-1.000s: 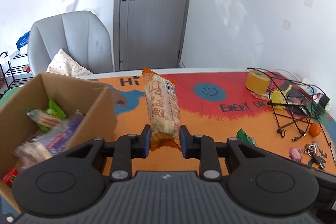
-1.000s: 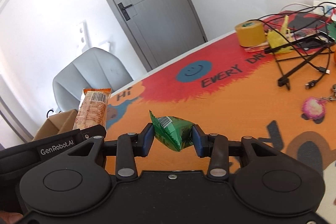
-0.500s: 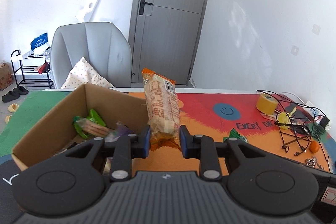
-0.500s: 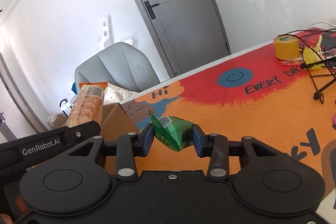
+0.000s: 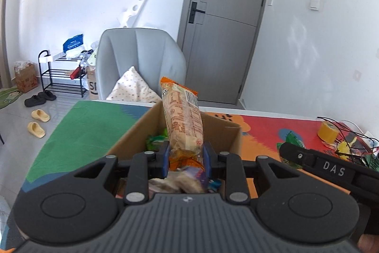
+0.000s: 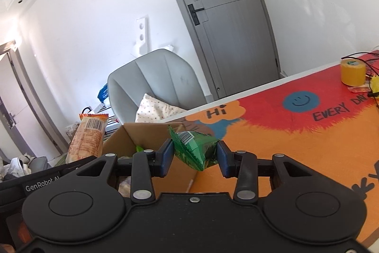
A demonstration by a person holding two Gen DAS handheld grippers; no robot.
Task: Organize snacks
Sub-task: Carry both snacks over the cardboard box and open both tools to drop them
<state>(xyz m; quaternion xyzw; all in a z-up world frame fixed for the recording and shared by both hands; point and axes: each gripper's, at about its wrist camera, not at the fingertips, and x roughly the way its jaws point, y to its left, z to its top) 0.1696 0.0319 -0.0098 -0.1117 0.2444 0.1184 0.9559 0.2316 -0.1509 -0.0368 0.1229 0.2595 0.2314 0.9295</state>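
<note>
My left gripper (image 5: 186, 159) is shut on a long orange snack packet (image 5: 183, 121) and holds it upright above the open cardboard box (image 5: 220, 132), which holds several snacks. The same packet (image 6: 87, 136) shows at the left of the right wrist view, over the box (image 6: 142, 134). My right gripper (image 6: 194, 155) is shut on a green snack packet (image 6: 195, 149), held just right of the box's near corner, above the orange mat. The right gripper's body shows at the right of the left wrist view (image 5: 331, 170).
A grey chair (image 5: 139, 63) with a cushion stands behind the table. A yellow tape roll (image 6: 351, 72) and a tangle of black cables (image 5: 355, 146) lie at the table's far right. A shoe rack (image 5: 61, 77) stands on the floor at the left.
Both grippers have moved left toward the box. The orange packet now hangs over the box's opening, and the green packet has come up beside the box's corner.
</note>
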